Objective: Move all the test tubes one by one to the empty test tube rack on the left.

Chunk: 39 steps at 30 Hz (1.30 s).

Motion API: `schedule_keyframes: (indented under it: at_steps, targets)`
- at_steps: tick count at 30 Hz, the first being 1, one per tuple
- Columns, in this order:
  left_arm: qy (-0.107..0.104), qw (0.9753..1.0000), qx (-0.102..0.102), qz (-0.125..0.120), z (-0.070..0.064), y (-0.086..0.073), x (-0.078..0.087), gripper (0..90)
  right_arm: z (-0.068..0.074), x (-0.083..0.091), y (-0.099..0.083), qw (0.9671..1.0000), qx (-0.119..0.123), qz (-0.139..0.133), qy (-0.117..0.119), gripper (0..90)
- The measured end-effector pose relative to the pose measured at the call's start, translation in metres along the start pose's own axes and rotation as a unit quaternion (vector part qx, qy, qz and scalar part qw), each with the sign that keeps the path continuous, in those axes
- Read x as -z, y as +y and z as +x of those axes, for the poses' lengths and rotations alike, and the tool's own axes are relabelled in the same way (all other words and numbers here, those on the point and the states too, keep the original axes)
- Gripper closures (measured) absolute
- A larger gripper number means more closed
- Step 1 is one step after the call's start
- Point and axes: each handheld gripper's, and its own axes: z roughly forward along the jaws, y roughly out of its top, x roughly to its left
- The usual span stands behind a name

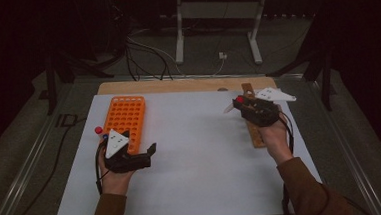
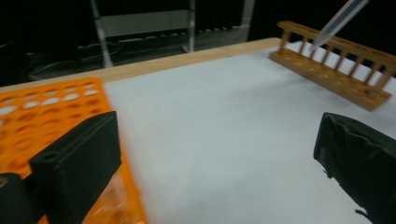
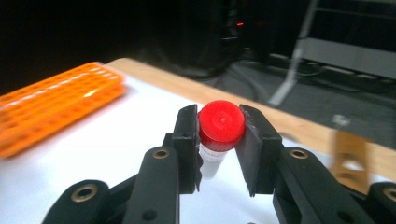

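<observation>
1. Two grippers in play; right gripper (image 3: 219,140) is clamped on a clear plastic tube with a red screw cap (image 3: 221,125), gripped just under the cap so the body hangs free for insertion.
2. Tube sits above the near end of the long wooden peg rack (image 1: 254,128); likely its destination.
3. Left gripper (image 2: 215,158) has jaws wide apart, empty, just beside the orange perforated plastic rack (image 1: 125,119), well apart from the wooden rack; probably ready for the next pick.

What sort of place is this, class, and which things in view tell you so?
Probably a lab-style workbench set up for recording: an orange tube rack and a wooden tube rack sit on a white mat, and the right gripper holds a red-capped tube.
</observation>
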Motion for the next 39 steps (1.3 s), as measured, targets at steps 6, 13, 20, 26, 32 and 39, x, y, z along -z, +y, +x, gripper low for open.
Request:
schedule_keyframes:
  at_steps: [6, 13, 20, 26, 32, 39]
  targets:
    - [-0.018, 0.9998, -0.009, -0.003, -0.015, 0.007, -0.016, 4.1, 0.031, -0.003, -0.003, 0.9988, 0.022, 0.013, 0.041, 70.6]
    - [-0.045, 0.9983, -0.037, 0.01, -0.039, 0.012, -0.036, 7.5, 0.06, -0.011, -0.009, 0.9953, 0.022, 0.027, 0.091, 70.5]
    - [-0.07, 0.9946, -0.075, 0.017, -0.065, 0.018, -0.054, 24.7, 0.083, -0.02, -0.009, 0.9903, 0.021, 0.036, 0.133, 70.4]
    - [-0.091, 0.9909, -0.096, 0.024, -0.075, 0.02, -0.062, 55.1, 0.101, -0.024, -0.009, 0.9858, 0.034, 0.045, 0.158, 70.4]
    - [-0.105, 0.9898, -0.093, 0.026, -0.074, 0.019, -0.063, 70.5, 0.107, -0.026, -0.009, 0.9838, 0.038, 0.048, 0.169, 70.4]
    - [-0.11, 0.9891, -0.095, 0.023, -0.075, 0.019, -0.061, 74.9, 0.105, -0.027, -0.009, 0.9833, 0.032, 0.047, 0.173, 64.1]
